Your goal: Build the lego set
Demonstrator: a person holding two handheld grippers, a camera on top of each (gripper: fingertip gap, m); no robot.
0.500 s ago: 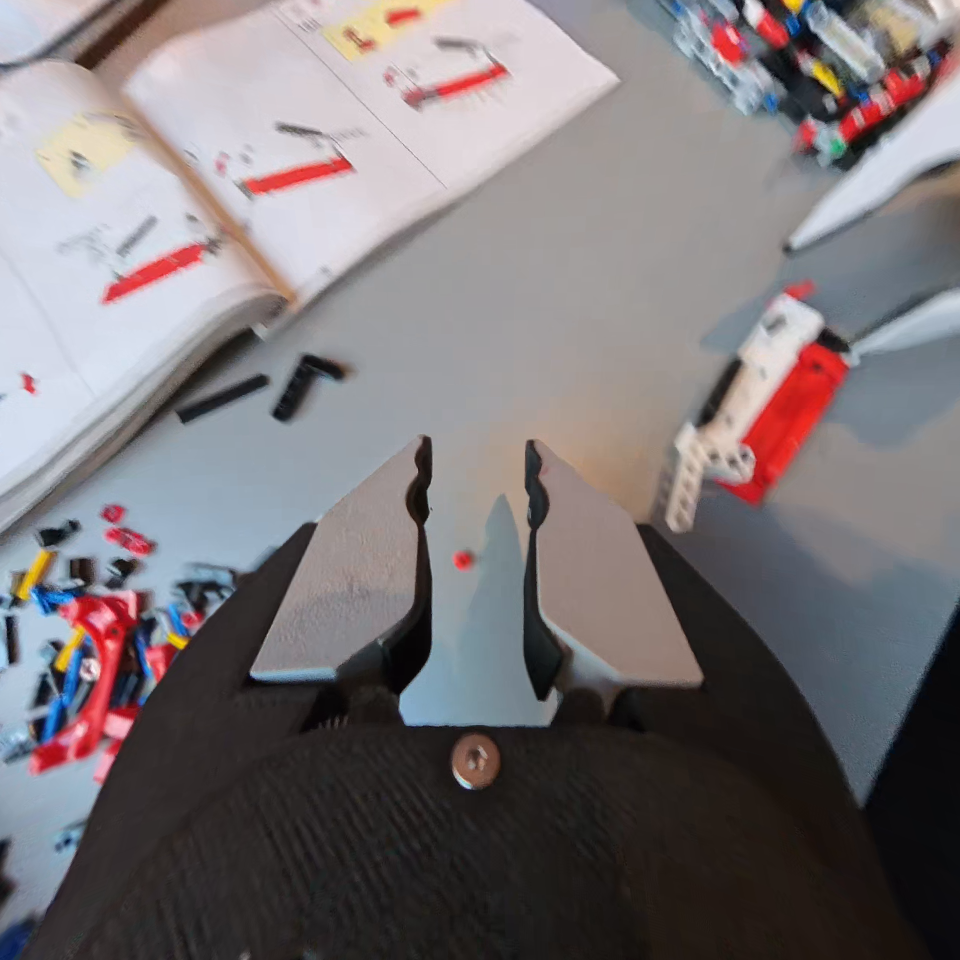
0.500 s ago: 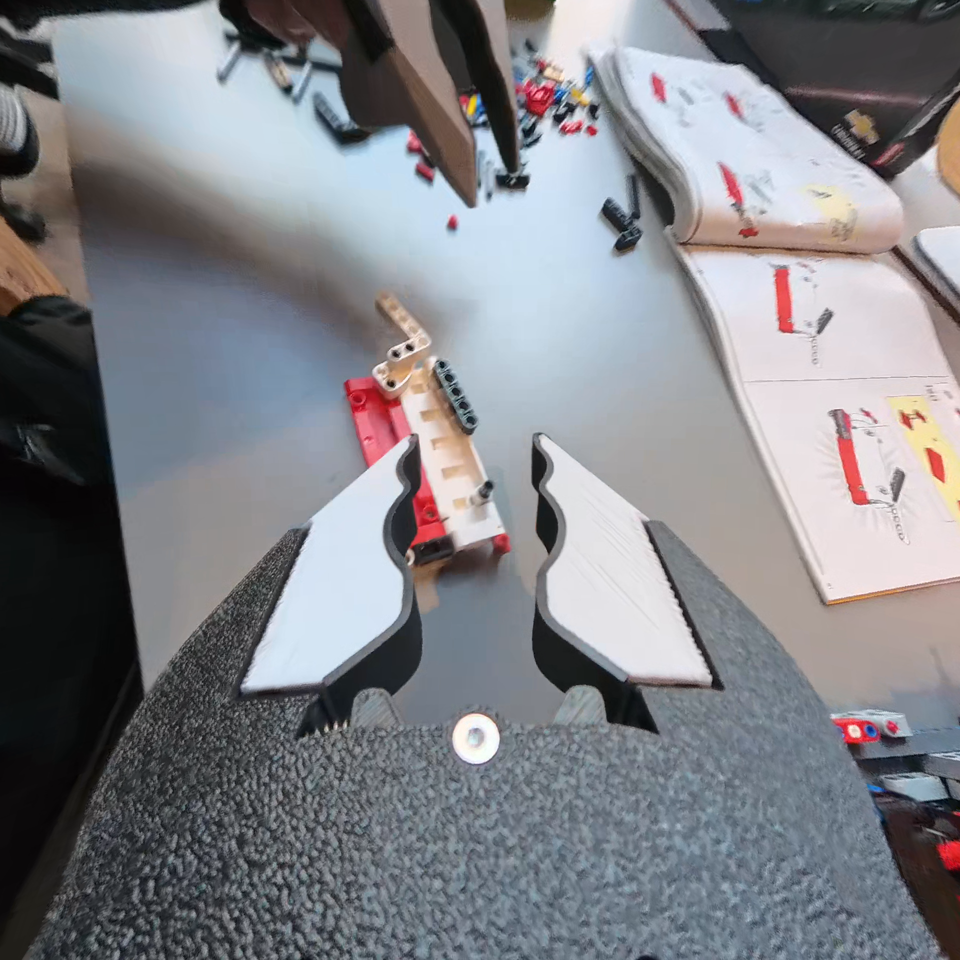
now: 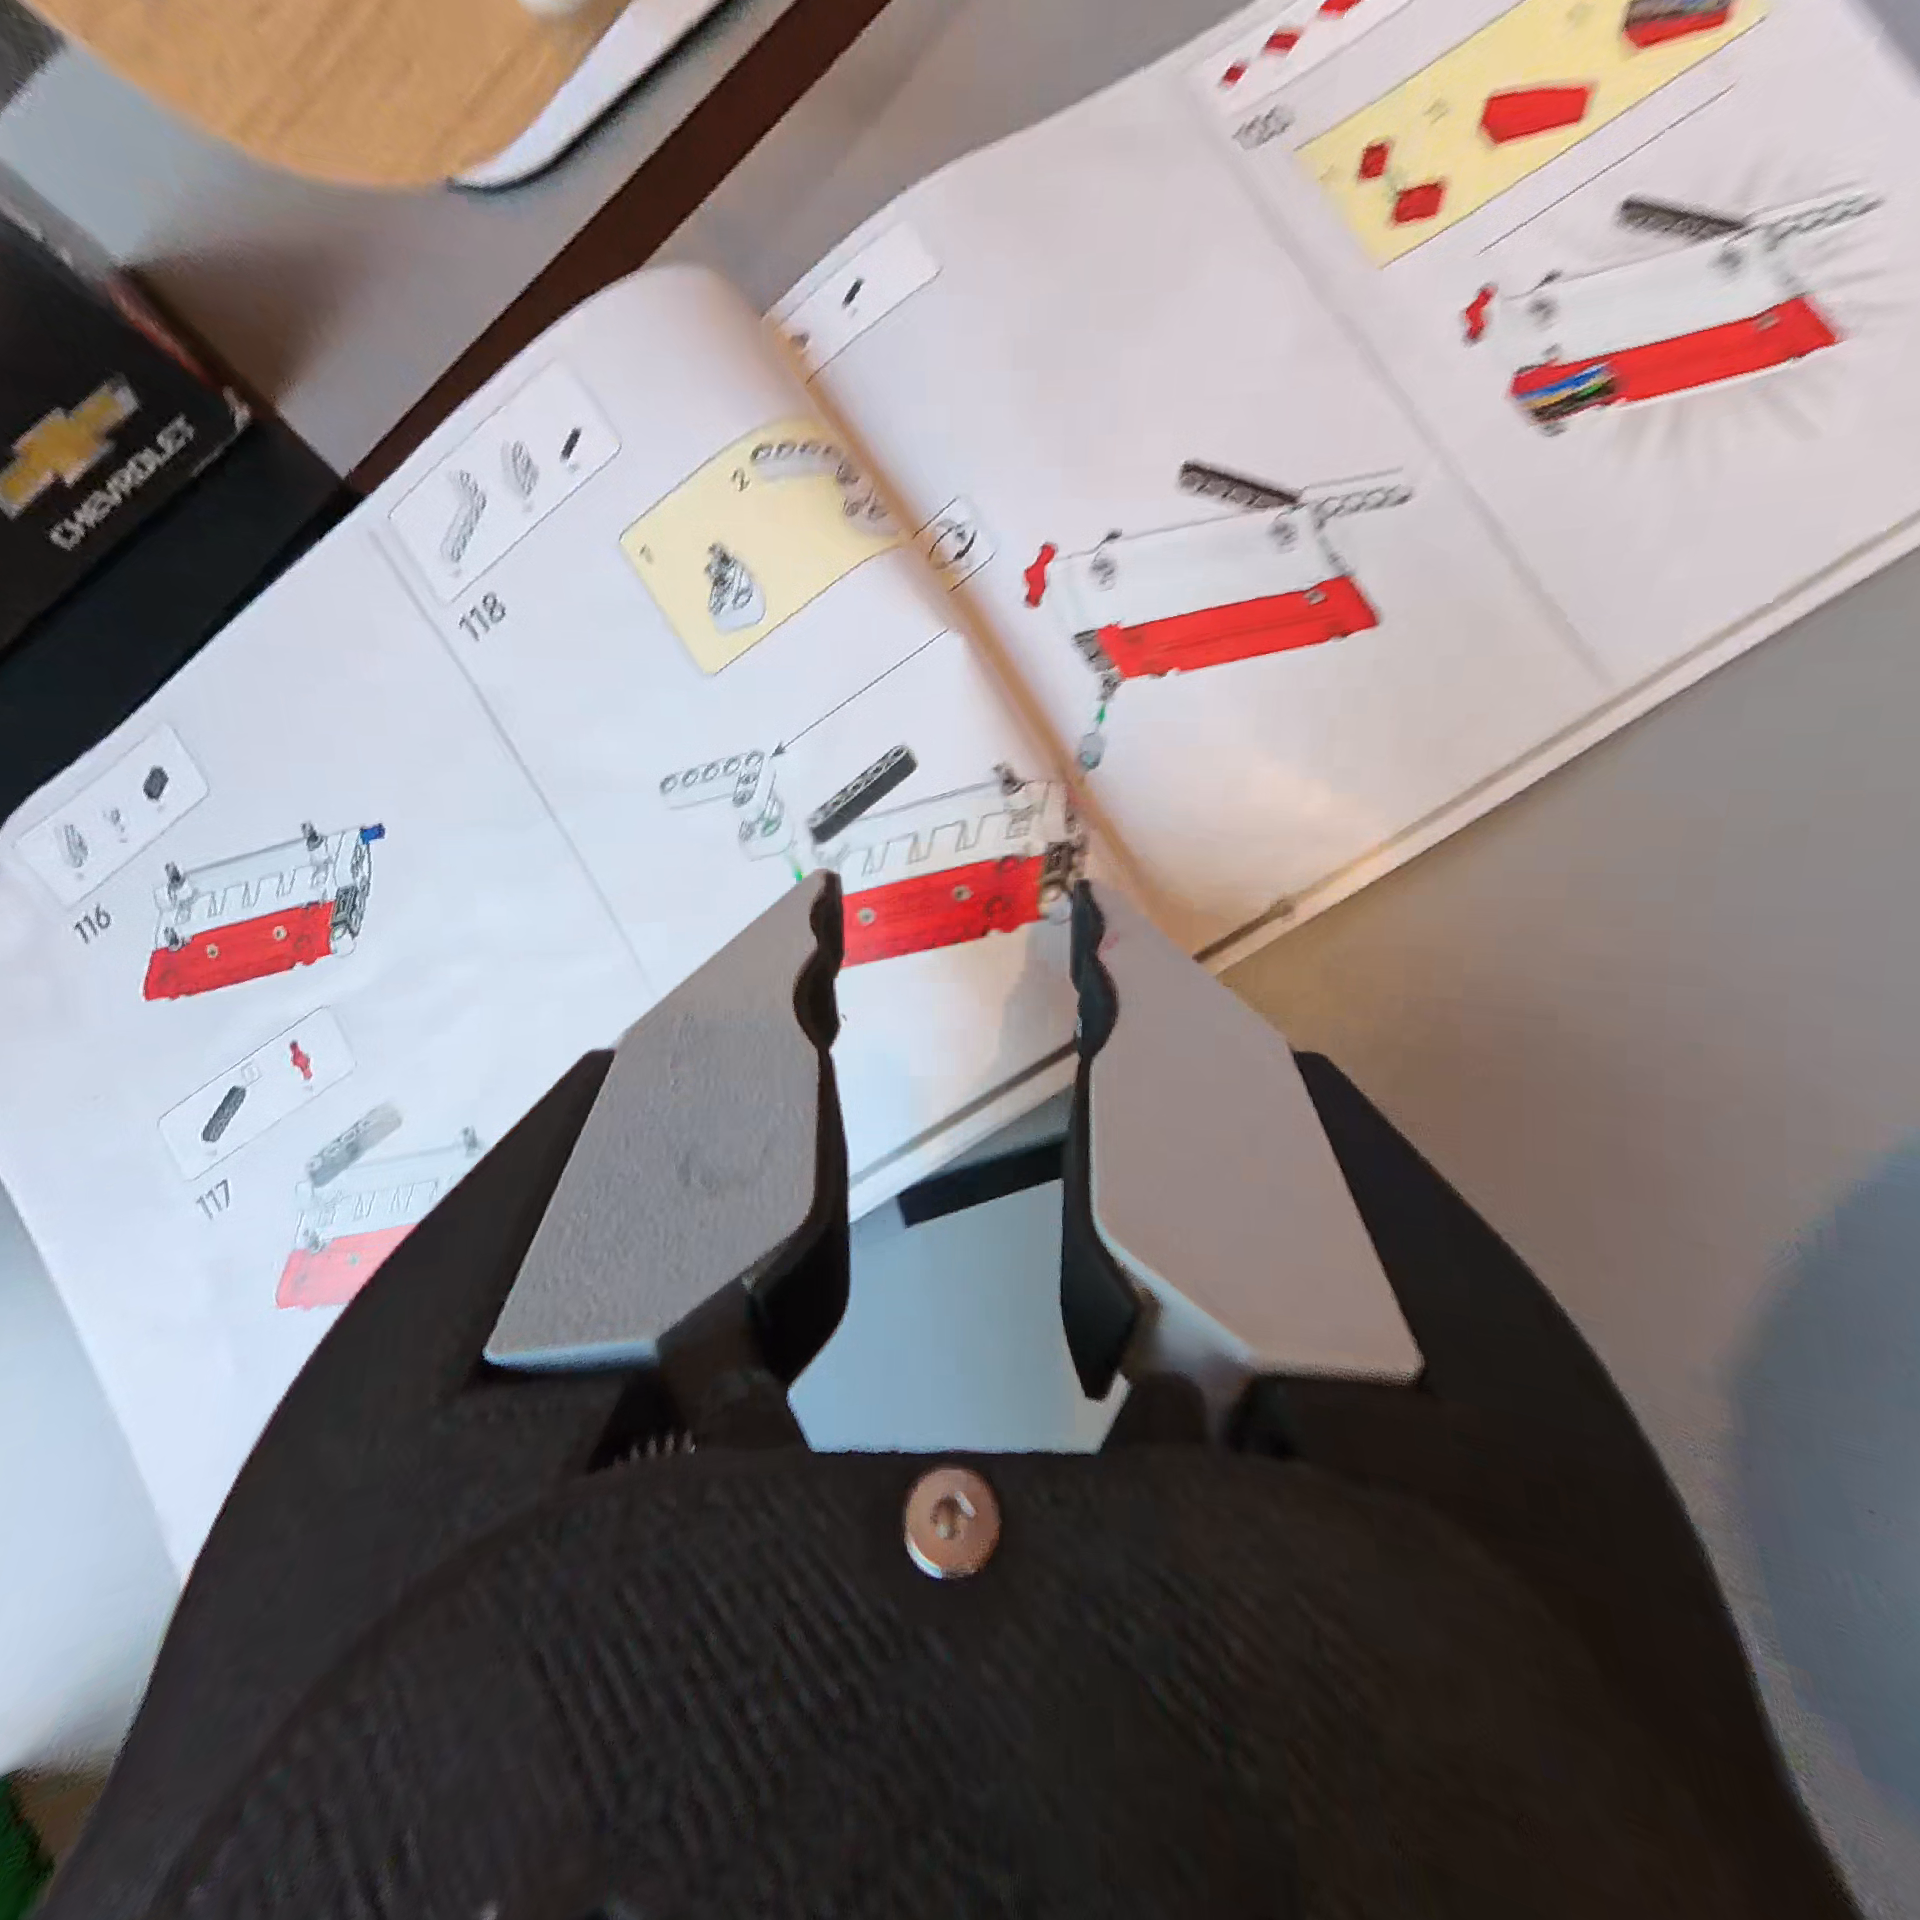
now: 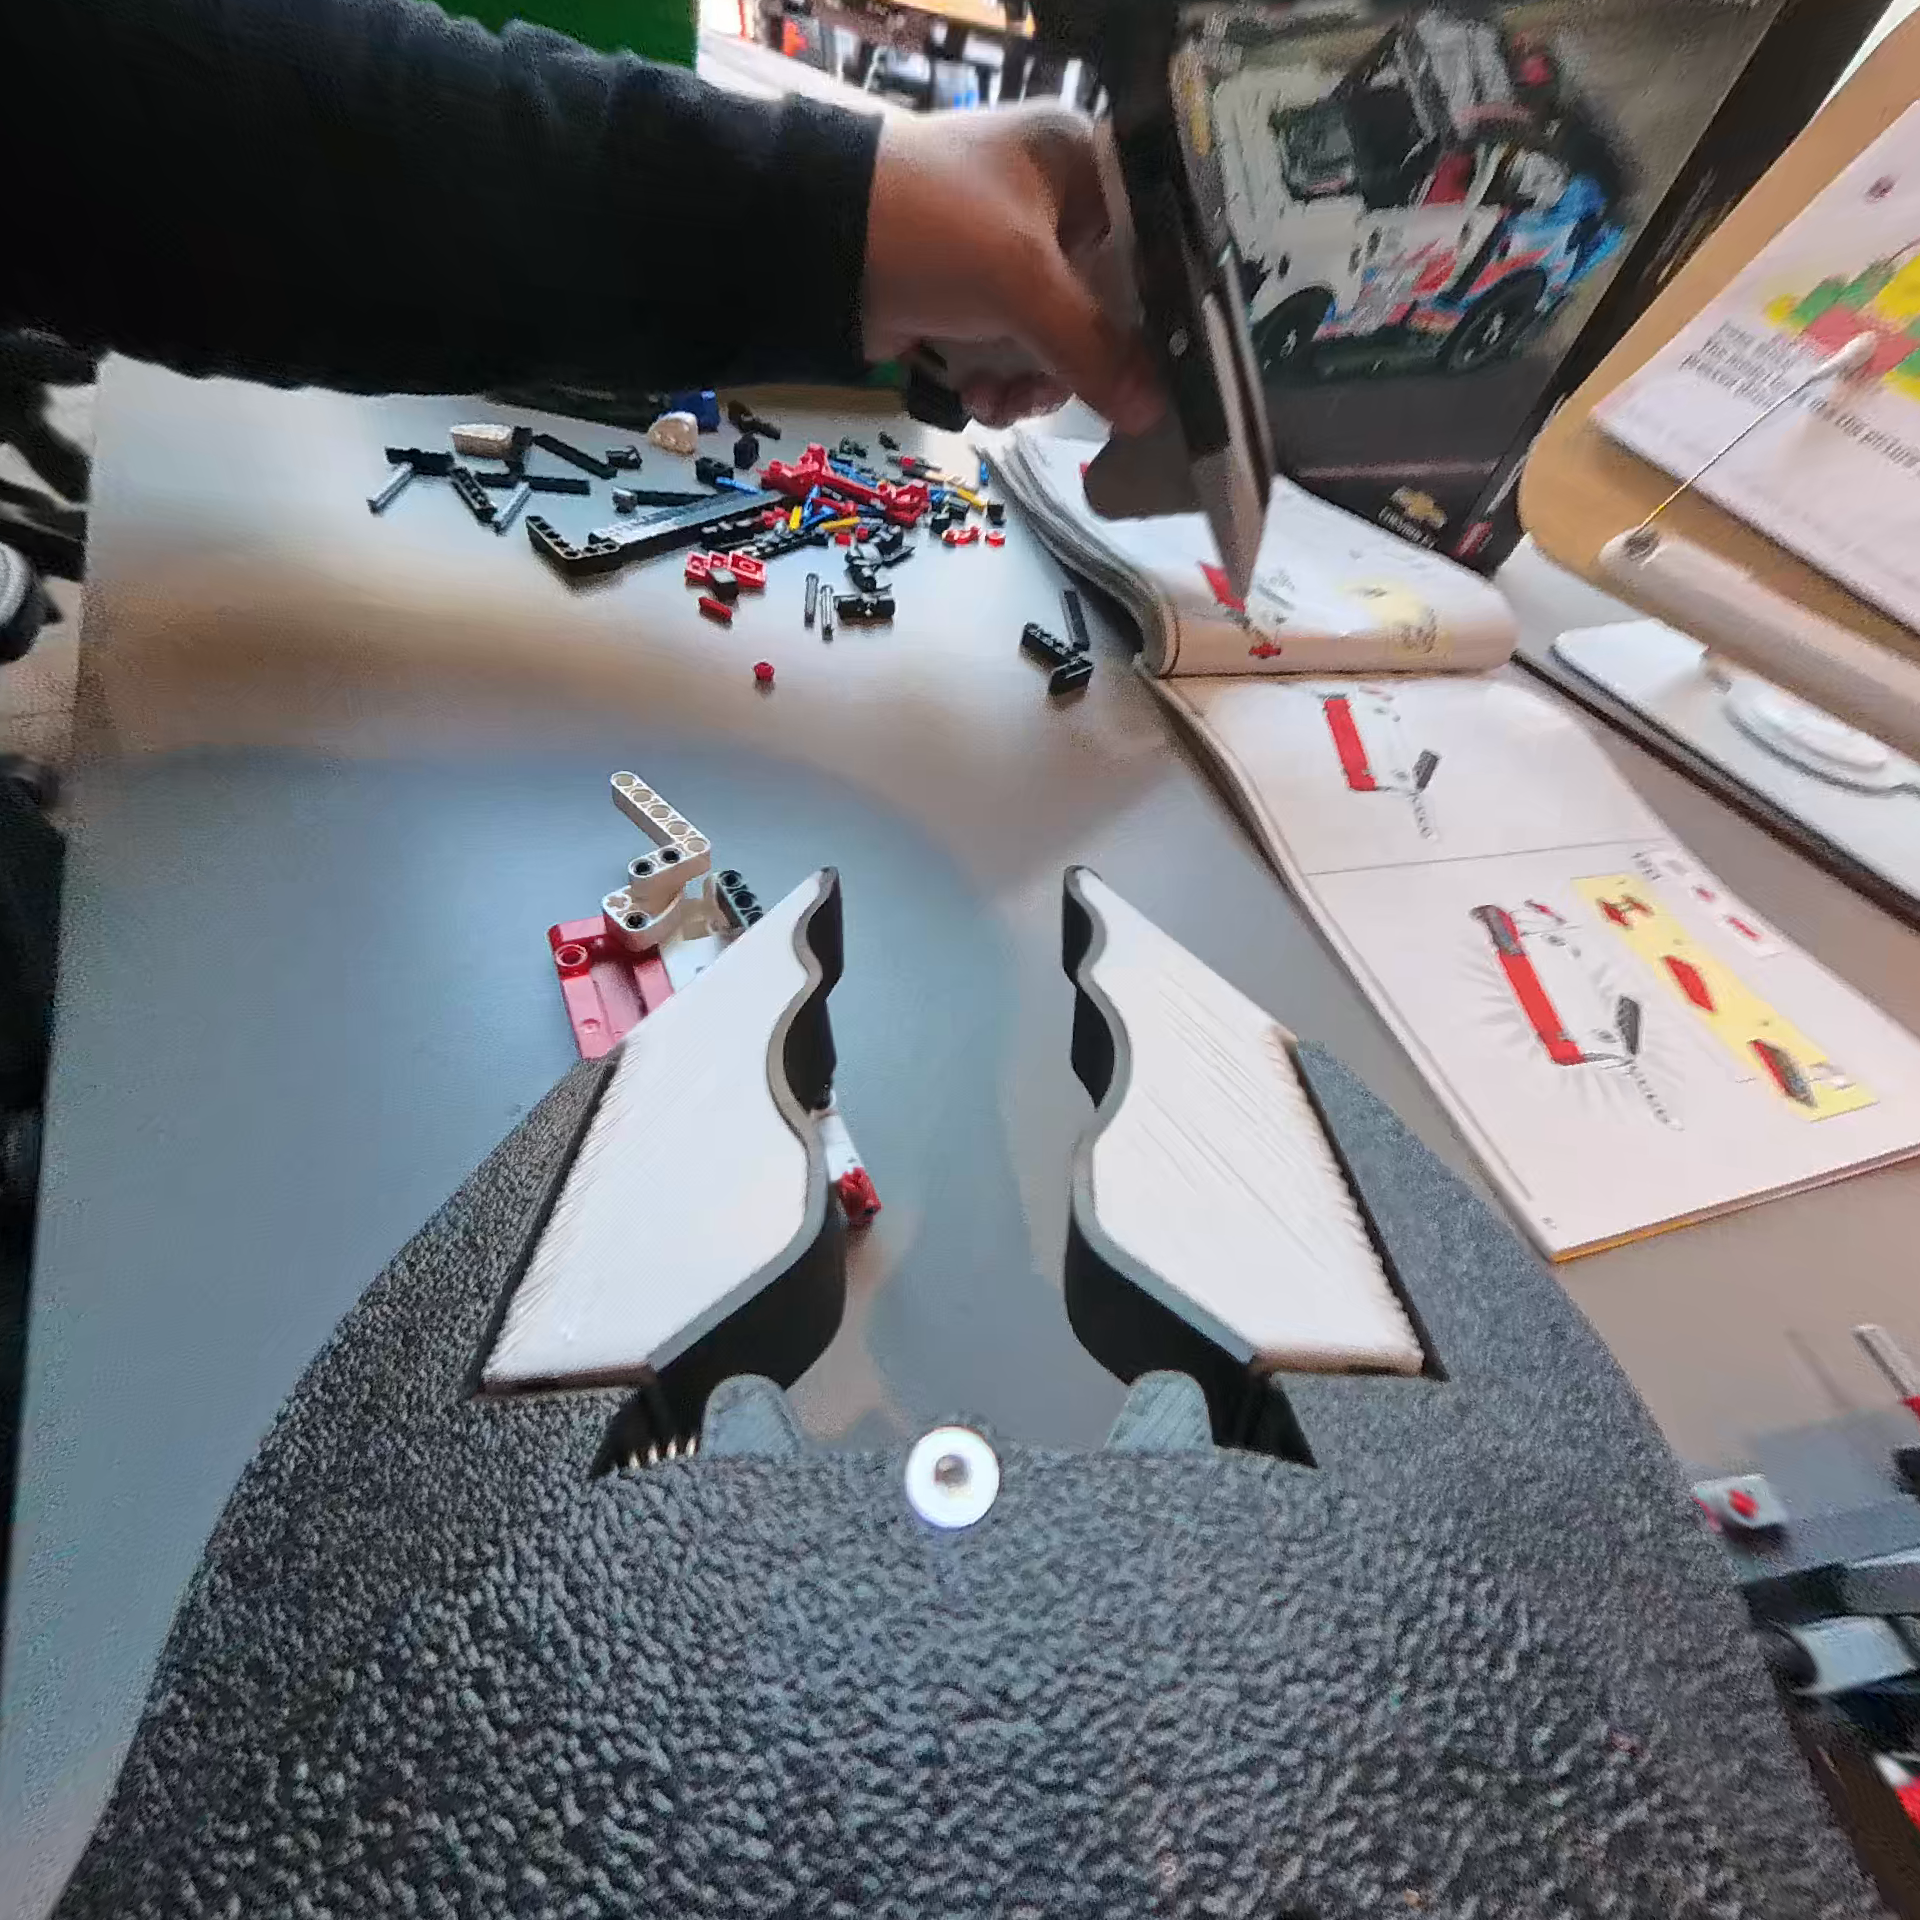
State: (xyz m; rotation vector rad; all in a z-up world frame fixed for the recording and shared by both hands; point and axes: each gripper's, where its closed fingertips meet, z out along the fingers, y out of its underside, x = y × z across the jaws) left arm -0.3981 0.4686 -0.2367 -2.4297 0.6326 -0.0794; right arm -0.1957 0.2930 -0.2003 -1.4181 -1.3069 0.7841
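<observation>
The left gripper (image 3: pixel 951 904) hangs with its 2 fingers apart and nothing between them, tips over the open instruction booklet (image 3: pixel 582 665), whose drawn red-and-white build steps spread from 9 o'clock round to 2 o'clock. The right gripper (image 4: pixel 951 894) is likewise spread and empty above the grey table (image 4: pixel 312 1143), with the red-and-white lego assembly (image 4: pixel 623 956) partly under its left finger at 10 o'clock. Beyond it at 12 o'clock lies the pile of loose lego pieces (image 4: pixel 810 509), and at 1 o'clock a person's hand (image 4: pixel 987 270) points the other gripper down at the booklet, in front of the set's box (image 4: pixel 1455 208).
</observation>
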